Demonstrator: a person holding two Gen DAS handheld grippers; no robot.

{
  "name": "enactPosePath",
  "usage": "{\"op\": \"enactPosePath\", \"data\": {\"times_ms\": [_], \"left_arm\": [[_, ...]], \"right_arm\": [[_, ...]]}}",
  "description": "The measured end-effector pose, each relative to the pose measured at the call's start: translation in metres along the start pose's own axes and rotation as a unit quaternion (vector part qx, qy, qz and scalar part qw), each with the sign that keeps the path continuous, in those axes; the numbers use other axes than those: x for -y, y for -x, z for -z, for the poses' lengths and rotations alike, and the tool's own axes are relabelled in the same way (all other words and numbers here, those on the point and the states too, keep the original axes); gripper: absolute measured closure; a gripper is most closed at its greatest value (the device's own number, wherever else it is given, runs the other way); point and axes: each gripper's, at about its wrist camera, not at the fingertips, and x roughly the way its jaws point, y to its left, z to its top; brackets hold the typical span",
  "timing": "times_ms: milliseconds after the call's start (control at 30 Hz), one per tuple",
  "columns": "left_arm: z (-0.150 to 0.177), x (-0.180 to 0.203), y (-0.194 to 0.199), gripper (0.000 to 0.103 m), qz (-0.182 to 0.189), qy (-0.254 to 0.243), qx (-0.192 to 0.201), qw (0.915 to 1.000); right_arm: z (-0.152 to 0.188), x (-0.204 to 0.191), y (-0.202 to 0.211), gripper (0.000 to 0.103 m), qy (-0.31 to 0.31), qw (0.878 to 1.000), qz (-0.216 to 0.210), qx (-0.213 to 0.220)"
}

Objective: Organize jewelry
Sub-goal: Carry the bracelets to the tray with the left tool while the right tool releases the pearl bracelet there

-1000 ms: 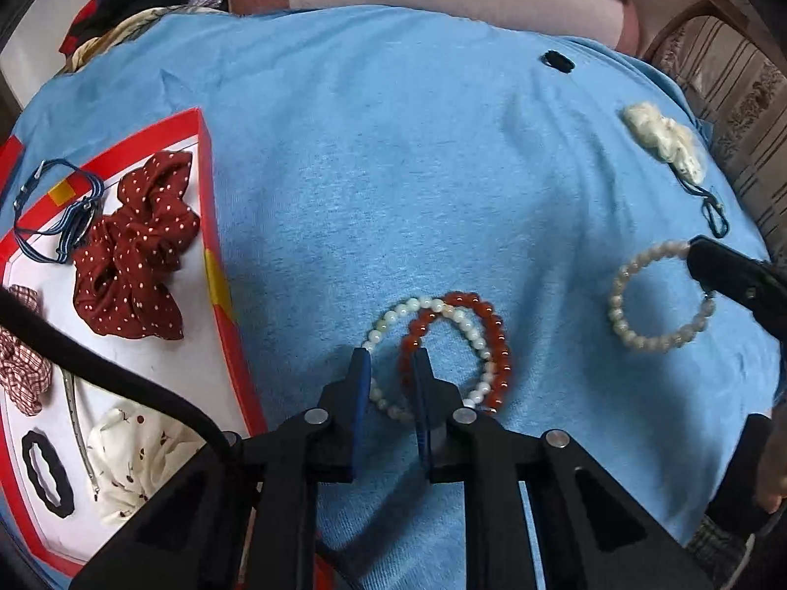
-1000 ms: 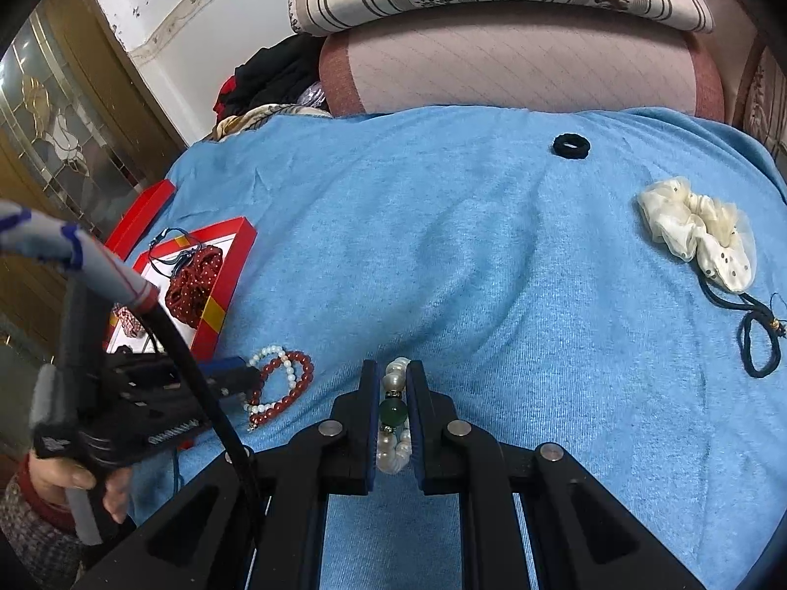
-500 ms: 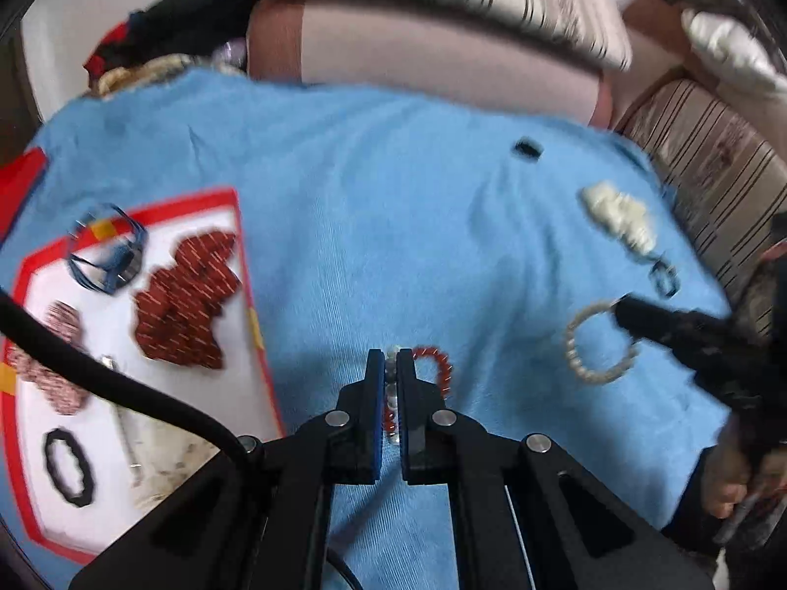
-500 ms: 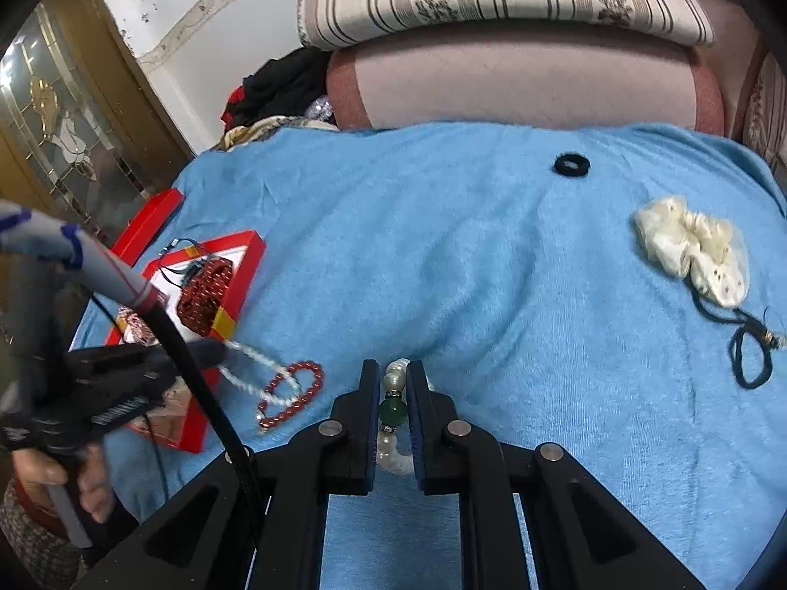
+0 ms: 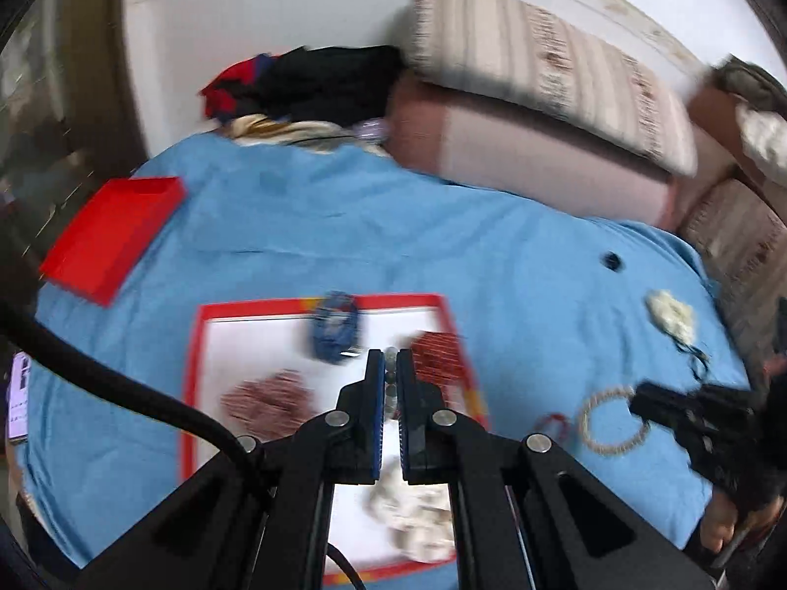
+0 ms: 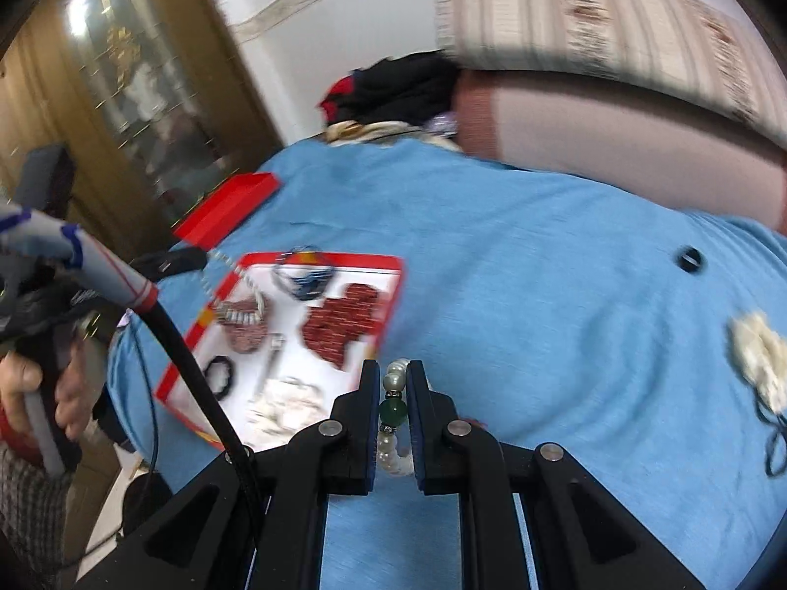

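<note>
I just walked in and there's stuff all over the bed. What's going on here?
A person is sorting jewelry and hair ties into a red-rimmed tray on the blue blanket, with a handheld gripper in each hand. The left gripper is shut on a white bead bracelet that dangles above the tray. The right gripper is shut on a pearl bracelet with a green bead. A cream scrunchie and a small black hair tie lie on the blanket.

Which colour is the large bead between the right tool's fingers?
Green bead, clearest in the right wrist view.
</note>
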Motion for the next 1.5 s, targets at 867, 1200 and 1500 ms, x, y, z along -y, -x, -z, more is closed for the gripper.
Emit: {"op": "enactPosePath", "data": {"times_ms": [867,1200,1500], "left_arm": [[-0.015,-0.102,-0.099,0.072,-0.111,0.067,-0.038,0.9909],[0.008,-0.077,-0.028,0.057,-0.098,0.071,0.010,0.9926],[0.035,-0.049,0.038,0.022,-0.153,0.080,0.090,0.9808]], "right_arm": [[-0.003,-0.049,-0.147,0.090,0.013,0.995,-0.001,-0.103],[-0.008,-0.071,-0.145,0.090,-0.002,0.992,-0.062,-0.109],[0.008,-0.047,-0.074,0.085,0.002,0.998,-0.014,-0.057]]}}
